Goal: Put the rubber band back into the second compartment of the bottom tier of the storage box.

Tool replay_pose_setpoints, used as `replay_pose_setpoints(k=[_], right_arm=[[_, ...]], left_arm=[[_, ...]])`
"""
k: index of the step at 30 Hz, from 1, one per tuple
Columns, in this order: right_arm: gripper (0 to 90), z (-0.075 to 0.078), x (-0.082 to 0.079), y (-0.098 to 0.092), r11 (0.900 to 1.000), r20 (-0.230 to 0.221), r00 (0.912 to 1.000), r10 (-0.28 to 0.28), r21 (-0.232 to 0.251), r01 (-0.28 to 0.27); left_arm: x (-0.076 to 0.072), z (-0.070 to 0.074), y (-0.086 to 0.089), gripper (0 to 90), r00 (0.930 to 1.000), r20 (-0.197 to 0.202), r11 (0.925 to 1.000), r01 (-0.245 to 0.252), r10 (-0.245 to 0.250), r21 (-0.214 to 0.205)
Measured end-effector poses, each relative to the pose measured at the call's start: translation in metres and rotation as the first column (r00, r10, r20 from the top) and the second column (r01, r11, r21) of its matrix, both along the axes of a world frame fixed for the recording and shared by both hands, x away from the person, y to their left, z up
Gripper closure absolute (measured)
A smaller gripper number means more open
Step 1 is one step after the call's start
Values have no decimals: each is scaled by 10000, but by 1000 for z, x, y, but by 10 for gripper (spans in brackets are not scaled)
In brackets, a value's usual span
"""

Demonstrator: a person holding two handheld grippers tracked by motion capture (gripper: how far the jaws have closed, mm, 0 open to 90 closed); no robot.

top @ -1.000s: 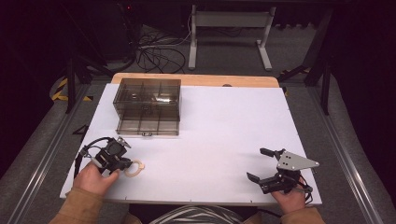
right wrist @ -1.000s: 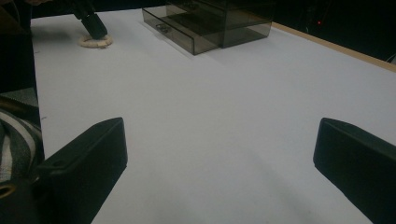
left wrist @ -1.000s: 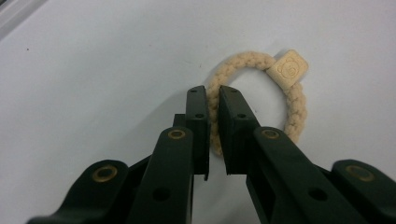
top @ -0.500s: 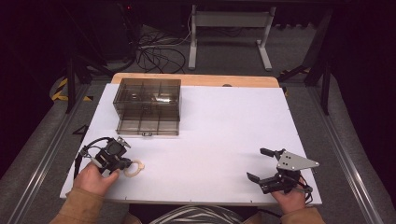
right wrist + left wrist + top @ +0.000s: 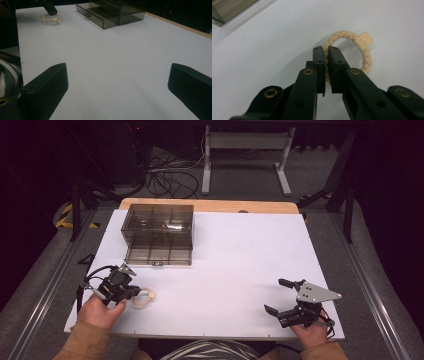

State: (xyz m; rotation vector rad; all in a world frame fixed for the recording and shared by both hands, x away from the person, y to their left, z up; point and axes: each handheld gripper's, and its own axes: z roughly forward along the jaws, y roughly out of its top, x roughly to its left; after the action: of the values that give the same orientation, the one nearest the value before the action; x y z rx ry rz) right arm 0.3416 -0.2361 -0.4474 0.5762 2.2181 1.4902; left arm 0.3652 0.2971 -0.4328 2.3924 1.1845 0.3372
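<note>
A beige braided ring (image 5: 365, 56) with a small square wooden charm (image 5: 363, 40) lies on the white table top (image 5: 240, 260) at the front left. My left gripper (image 5: 326, 50) is shut on the near side of the ring, the cord pinched between its two black jaws. In the high view the ring (image 5: 143, 297) sticks out to the right of the left gripper (image 5: 134, 292). My right gripper (image 5: 274, 295) rests at the front right, jaws wide open with bare table between them (image 5: 117, 82). The ring (image 5: 51, 17) also shows far off in the right gripper view.
A smoky transparent drawer box (image 5: 159, 232) stands at the back left, its bottom drawer (image 5: 159, 256) pulled out toward me. A wooden strip (image 5: 210, 205) runs along the table's far edge. Cables and a metal stand (image 5: 245, 160) are on the floor beyond.
</note>
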Motion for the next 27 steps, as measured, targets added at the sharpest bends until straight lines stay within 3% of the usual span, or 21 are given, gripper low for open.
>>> replay_pose_setpoints(k=[13,27], right_arm=[[36,0,0,0,10000,-10,10000,8,-6,-8],[36,0,0,0,10000,-30,10000,-15,16,15]], left_arm=[[-7,11,5,849,9944,1042,9978,-96,164,-652],[-12,17,10,849,9868,1590,9925,-108,303,-1222]])
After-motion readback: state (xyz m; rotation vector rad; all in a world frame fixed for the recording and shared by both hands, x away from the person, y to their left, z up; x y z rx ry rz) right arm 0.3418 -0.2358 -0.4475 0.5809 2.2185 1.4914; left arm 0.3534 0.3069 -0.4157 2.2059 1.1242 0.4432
